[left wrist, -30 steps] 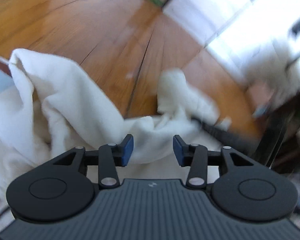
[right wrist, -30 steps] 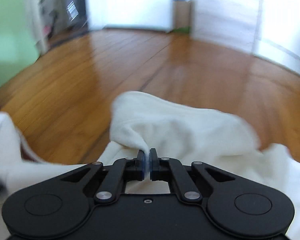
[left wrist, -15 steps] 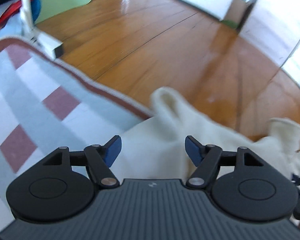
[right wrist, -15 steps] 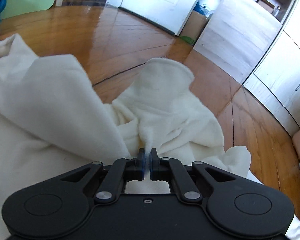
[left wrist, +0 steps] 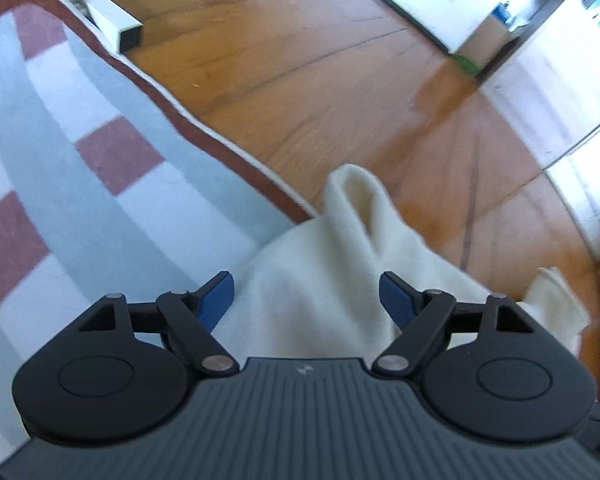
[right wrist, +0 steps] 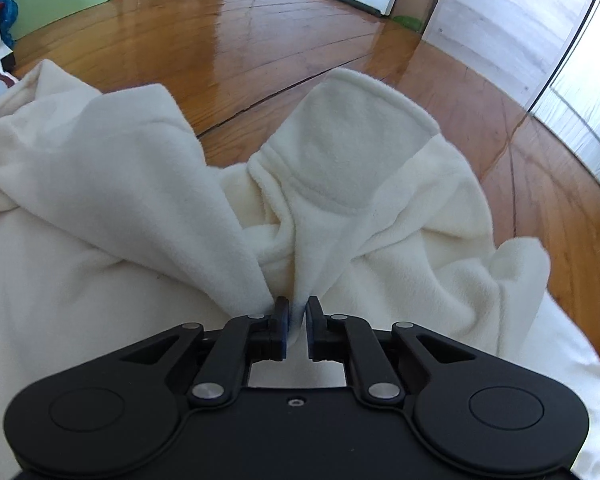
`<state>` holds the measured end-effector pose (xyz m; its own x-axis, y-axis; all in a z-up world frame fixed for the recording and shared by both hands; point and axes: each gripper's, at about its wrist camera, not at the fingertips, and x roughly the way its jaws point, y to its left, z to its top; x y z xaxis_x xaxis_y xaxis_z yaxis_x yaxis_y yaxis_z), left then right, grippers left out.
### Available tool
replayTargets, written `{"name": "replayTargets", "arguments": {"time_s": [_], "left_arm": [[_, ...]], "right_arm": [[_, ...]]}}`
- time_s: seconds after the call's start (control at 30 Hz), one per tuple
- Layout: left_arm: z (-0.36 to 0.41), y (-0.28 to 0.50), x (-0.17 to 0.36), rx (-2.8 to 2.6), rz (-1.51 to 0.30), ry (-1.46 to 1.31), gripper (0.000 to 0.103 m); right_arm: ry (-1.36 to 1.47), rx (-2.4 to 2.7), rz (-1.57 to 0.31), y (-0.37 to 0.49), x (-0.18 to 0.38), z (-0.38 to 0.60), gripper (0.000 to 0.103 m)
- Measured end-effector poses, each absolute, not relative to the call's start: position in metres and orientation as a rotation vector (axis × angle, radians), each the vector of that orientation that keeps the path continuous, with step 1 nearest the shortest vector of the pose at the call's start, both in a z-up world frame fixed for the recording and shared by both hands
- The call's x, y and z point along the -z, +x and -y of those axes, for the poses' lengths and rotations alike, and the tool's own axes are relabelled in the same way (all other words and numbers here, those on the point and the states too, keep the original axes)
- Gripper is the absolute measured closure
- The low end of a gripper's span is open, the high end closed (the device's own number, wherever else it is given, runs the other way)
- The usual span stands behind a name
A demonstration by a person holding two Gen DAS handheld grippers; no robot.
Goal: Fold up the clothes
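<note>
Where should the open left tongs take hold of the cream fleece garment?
Probably the raised folded corner of the cream fleece garment, approached from above: it stands up off the checked rug, so a pad can pass each side. The left tongs are opening, gripping nothing.

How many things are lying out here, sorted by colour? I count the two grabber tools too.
Cream white: 1, the fleece garment, draped over the rug's edge onto the floor
Blue, white and dusty red check: 1, the rug
Black with blue pads: 2, the left gripper, jaws opening, and the right gripper, jaws opening with fleece between them
Total: 4
</note>
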<state>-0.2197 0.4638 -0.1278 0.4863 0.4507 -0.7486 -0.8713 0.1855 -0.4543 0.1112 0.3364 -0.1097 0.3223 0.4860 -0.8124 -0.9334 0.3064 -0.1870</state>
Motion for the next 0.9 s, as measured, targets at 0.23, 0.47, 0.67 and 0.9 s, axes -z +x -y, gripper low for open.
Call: {"name": "replayTargets", "arguments": {"time_s": [0.23, 0.47, 0.67, 0.9], "left_arm": [[-0.463, -0.207, 0.135, -0.962, -0.508, -1.016, 0.021], [-0.481, -0.184, 0.154, -0.957, -0.616, -1.025, 0.006], [-0.483, -0.15, 0.151, -1.02, -0.779, -0.726, 0.089], [-0.459, -0.157, 0.069, -0.931, -0.465, -0.59, 0.091]], "right_arm": [[-0.823, -1.105, -0.739, 0.114, 0.113, -0.339, 0.087], [-0.897, -1.21, -0.741, 0.118, 0.106, -0.337, 0.087], [-0.911, -1.244, -0.739, 0.124, 0.081, -0.352, 0.077], [-0.563, -1.365, -0.659, 0.134, 0.021, -0.35, 0.05]]}}
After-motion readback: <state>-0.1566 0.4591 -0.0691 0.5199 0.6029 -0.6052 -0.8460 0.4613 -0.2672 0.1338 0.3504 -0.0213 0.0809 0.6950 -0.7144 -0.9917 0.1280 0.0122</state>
